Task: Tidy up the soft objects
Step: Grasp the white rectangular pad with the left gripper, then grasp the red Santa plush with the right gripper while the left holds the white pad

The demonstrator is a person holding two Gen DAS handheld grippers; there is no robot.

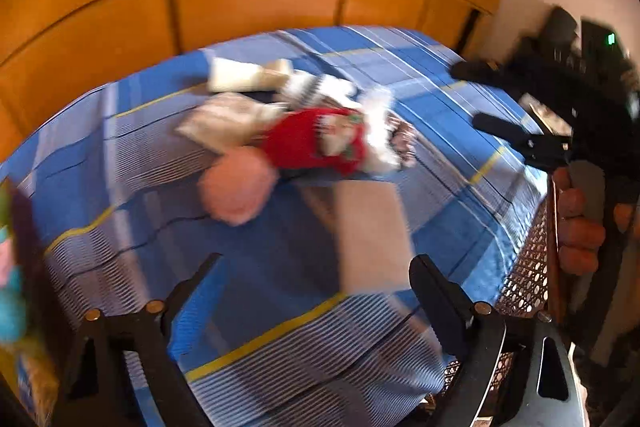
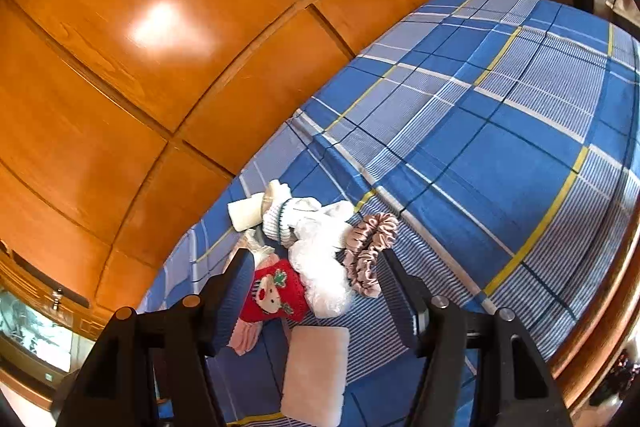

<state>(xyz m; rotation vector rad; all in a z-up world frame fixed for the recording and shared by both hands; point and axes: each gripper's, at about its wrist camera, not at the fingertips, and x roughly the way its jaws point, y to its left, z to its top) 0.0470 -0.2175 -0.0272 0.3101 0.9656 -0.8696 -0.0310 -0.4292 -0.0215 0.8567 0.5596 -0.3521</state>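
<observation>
- Right wrist view: soft pile sits on the plaid bedspread (image 2: 500,155), near the wooden wardrobe (image 2: 120,67).
- Red sock (image 2: 276,293) is my landmark: fluffy white piece (image 2: 324,267) just beside it, folded beige cloth (image 2: 316,371) just nearer the camera.
- Right gripper (image 2: 316,287) straddles the red sock, jaws apart, empty (nearer hand, I'd judge).
- Left gripper (image 1: 316,291) wide, empty, over the cloth's long axis.

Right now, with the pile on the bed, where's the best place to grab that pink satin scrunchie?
Take the pink scrunchie on its outer loop, the side facing the open bedspread, coming down from above. Its other side rests against the white fluffy item, so the free edge probably lets the jaws close on one gathered band alone.
</observation>
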